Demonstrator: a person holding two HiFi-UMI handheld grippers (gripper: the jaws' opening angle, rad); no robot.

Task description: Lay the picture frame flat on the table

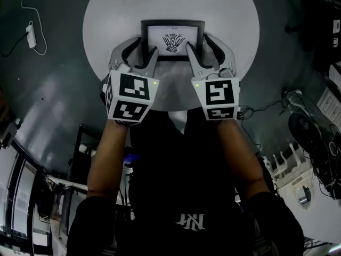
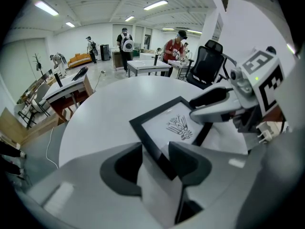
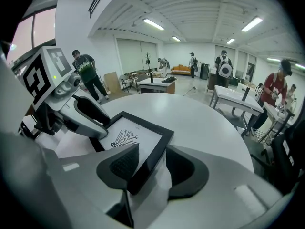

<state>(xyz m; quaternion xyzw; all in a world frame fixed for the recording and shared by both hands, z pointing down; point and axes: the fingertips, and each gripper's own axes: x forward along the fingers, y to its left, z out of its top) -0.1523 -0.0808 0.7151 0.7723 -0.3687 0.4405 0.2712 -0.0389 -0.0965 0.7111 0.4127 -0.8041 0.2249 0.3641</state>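
Head view: the frame (image 1: 172, 40), black with a dark drawing (image 1: 171, 41) on white, is sitting over the far half of the round white table (image 1: 106, 15), face toward the camera. The left gripper (image 1: 142, 56) is clamping the frame's near left corner and the right gripper (image 1: 204, 54) is clamping its near right corner. The person's bare forearms are reaching forward from below. A white cable (image 1: 31, 35) is lying on the dark floor to the left.

Left gripper view: the left gripper's (image 2: 159, 163) jaws are standing narrow, pressing on the black border at a corner of the frame (image 2: 167, 123). The right gripper (image 2: 198, 109) is showing at the opposite side, its fingers over the far border. A black chair (image 2: 205, 63) is standing beyond the table (image 2: 105, 109).

Right gripper view: the right gripper's (image 3: 152, 168) jaws are likewise narrow, gripping the border of the frame (image 3: 128, 137), with the left gripper (image 3: 97, 123) holding the other side. People are standing at desks in the background.

Whether the frame's far edge is touching the table cannot be told.
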